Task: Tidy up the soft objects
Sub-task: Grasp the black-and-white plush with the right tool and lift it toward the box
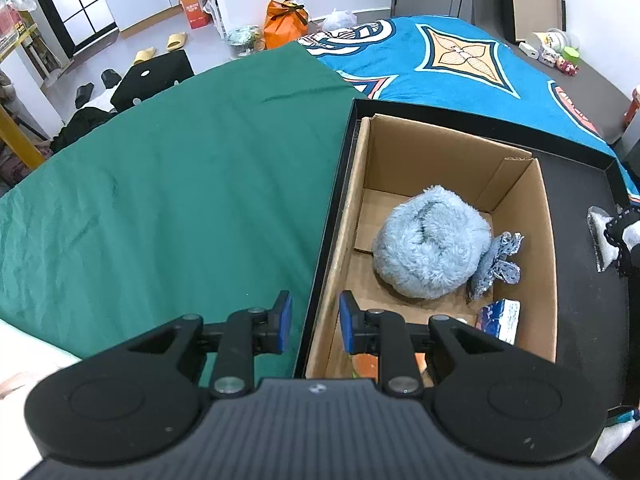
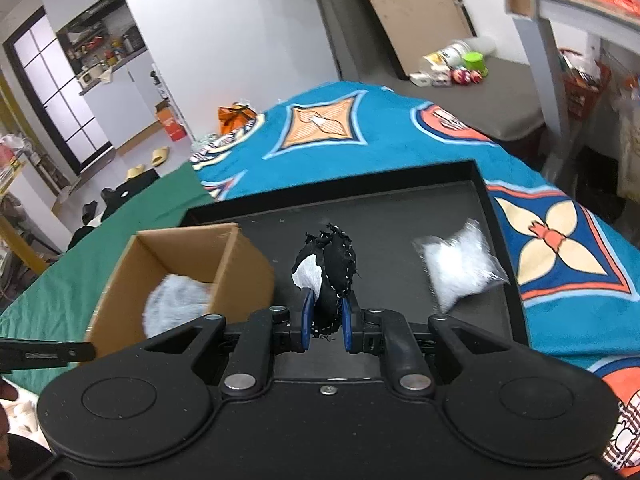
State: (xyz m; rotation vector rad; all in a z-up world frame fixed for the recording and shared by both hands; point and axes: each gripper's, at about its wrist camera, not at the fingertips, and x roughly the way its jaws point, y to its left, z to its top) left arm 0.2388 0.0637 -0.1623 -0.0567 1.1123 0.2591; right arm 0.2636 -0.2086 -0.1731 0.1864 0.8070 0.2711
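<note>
The right gripper (image 2: 325, 322) is pinching a black fabric piece (image 2: 334, 276) with white stitching and a white patch, holding it up over the black tray (image 2: 400, 208) that is lying on the bed. The blue pads are pressing only on the lower end of the cloth, so most of it is standing free above the jaws. That is the weak point as I see it: a thin, floppy bit of cloth nipped at one edge is likely to slip out or flop sideways if the hand is swung quickly towards the cardboard box (image 2: 240, 268).

The left gripper (image 1: 315, 322) is hanging with its jaws a little apart and nothing between them, straddling the near corner where the box wall meets the tray rim. It seems to be crowding the very opening the cloth needs, and the two tools could knock together there.

Inside the box a fluffy blue plush (image 1: 430, 246) is filling much of the floor, with a denim scrap (image 1: 498, 262) beside it. A drop from high up may land the cloth on the rim instead. The clear bag of white stuffing (image 2: 460, 268) is waiting on the tray, and a low sweep could drag it.
</note>
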